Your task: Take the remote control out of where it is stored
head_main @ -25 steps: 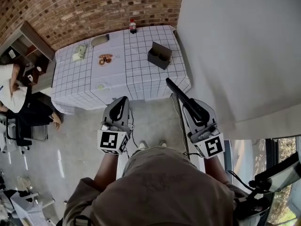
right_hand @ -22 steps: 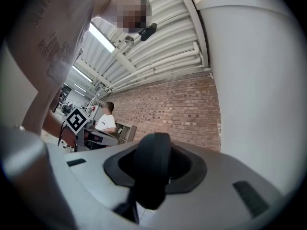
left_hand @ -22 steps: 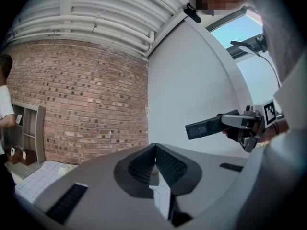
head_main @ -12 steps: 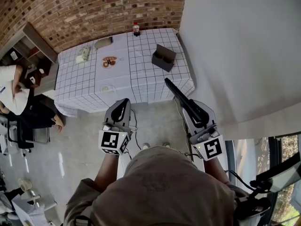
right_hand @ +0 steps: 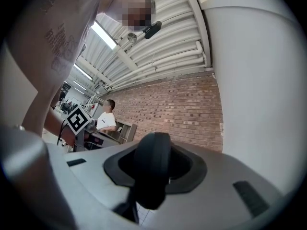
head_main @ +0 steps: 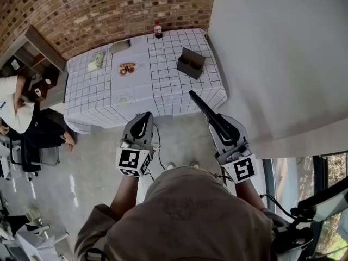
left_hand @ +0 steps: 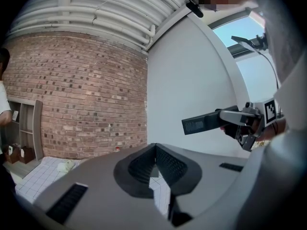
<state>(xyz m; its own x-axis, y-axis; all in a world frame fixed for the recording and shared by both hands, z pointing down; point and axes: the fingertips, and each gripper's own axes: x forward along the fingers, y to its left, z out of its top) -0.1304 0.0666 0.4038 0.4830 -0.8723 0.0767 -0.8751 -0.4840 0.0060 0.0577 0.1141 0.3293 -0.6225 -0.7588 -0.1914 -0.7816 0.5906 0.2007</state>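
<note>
In the head view my right gripper (head_main: 216, 125) is shut on a long black remote control (head_main: 206, 111), which sticks out forward and left over the floor, short of the table. From the right gripper view the remote (right_hand: 152, 169) shows end-on between the pads. My left gripper (head_main: 143, 124) hangs beside it over the floor, shut with nothing in it; its pads (left_hand: 165, 163) meet at the tip. The left gripper view shows the remote (left_hand: 202, 123) held level in the right gripper (left_hand: 229, 121). A dark open-topped box (head_main: 191, 63) stands on the table.
The table has a white checked cloth (head_main: 163, 88) and carries a bottle (head_main: 157, 29), a plate with food (head_main: 127, 68) and small items. A white wall (head_main: 272, 48) runs along the right and brick wall (head_main: 98, 10) behind. A seated person (head_main: 13, 107) is at far left.
The table and box have shifted slightly up and right in the head view. Both grippers keep nearly the same pose, and the remote stays in the right one.
</note>
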